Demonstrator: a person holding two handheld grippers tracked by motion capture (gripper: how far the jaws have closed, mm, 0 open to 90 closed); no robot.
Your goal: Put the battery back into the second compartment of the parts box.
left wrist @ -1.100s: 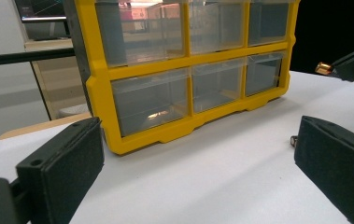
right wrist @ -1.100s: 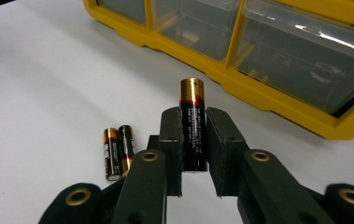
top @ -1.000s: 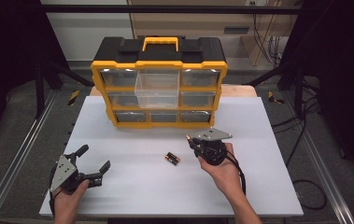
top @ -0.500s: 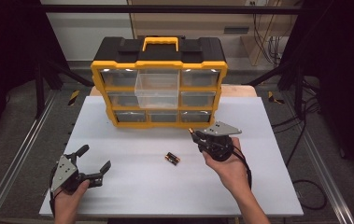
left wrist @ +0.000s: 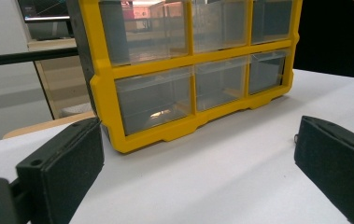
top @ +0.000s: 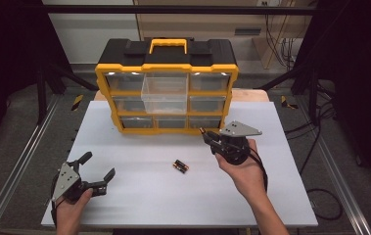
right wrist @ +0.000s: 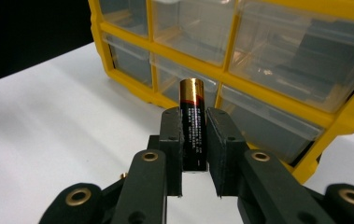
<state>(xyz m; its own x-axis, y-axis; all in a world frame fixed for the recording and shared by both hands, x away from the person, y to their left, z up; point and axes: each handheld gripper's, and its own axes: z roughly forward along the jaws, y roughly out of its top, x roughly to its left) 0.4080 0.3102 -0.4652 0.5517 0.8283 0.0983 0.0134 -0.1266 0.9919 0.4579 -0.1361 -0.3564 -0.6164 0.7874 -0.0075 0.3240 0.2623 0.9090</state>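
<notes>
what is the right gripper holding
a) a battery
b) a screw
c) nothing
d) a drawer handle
a: in the right gripper view the right gripper is clamped on a black and gold battery that stands up between its pads, in front of the yellow organizer.

Beyond the right gripper [right wrist: 194, 154], the organizer [right wrist: 277, 70] runs off the frame's top and right edges — its drawers' contents too hazy to tell, behind the clamped battery [right wrist: 193, 126].
</notes>
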